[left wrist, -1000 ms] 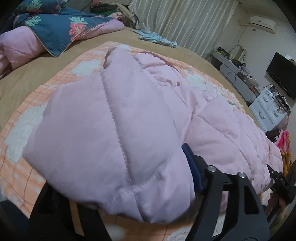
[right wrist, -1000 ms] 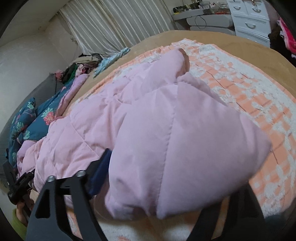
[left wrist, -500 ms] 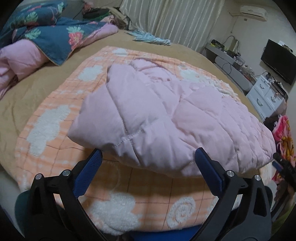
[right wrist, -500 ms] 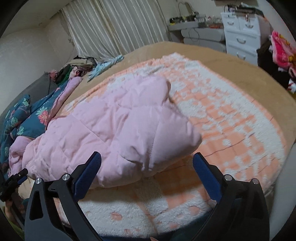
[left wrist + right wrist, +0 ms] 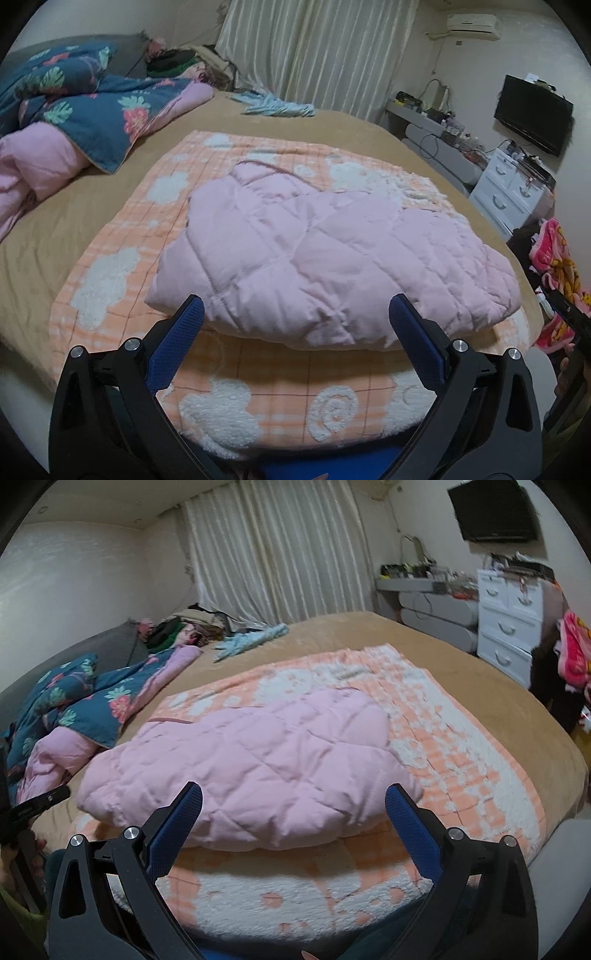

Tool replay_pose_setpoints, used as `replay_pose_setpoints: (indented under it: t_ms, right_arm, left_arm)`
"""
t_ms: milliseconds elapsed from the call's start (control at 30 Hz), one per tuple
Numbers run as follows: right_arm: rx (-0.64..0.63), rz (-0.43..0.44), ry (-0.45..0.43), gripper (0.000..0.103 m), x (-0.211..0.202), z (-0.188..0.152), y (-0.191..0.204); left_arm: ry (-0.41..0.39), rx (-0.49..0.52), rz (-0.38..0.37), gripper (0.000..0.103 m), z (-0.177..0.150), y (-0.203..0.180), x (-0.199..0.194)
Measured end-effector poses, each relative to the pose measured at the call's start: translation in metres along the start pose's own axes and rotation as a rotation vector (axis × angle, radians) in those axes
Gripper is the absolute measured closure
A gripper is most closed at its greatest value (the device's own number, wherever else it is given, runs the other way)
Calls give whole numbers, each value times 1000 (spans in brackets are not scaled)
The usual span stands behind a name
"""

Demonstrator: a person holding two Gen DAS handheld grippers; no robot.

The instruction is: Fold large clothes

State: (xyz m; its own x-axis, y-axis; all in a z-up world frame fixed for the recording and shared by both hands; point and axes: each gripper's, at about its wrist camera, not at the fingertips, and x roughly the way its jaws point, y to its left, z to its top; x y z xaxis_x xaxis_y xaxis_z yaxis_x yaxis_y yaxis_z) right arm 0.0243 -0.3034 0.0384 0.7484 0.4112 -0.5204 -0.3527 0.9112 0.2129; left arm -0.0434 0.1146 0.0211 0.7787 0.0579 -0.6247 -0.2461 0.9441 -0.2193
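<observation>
A pink quilted jacket (image 5: 325,258) lies folded into a puffy bundle on an orange blanket (image 5: 258,398) on a bed. The left gripper (image 5: 295,332) has its fingers spread wide and empty, with the bundle's near edge just beyond the tips. The right gripper (image 5: 293,812) is equally wide and empty, the jacket likewise just ahead. The padding looks springy, so the fold may puff open; a fingertip catching the near edge could drag it undone.
</observation>
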Motion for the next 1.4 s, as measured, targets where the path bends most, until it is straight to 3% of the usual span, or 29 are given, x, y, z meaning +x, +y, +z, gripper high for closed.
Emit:
replay_pose_setpoints:
  t_ms: [367, 700, 1067, 1400]
  right_arm:
    - [-91, 3, -37, 4, -23, -10, 41]
    - [-113, 16, 5, 4, -14, -35, 62]
    - [-142, 83, 46, 4, -4, -43, 77]
    - [-155, 92, 42, 4, -5, -42, 83]
  left_arm:
    - [-12, 57, -41, 9, -14, -34, -12]
    - [1, 104, -69, 9, -34, -62, -7]
    - [12, 136, -57, 9, -38, -72, -3]
    - [11, 133, -51, 9, -38, -72, -3]
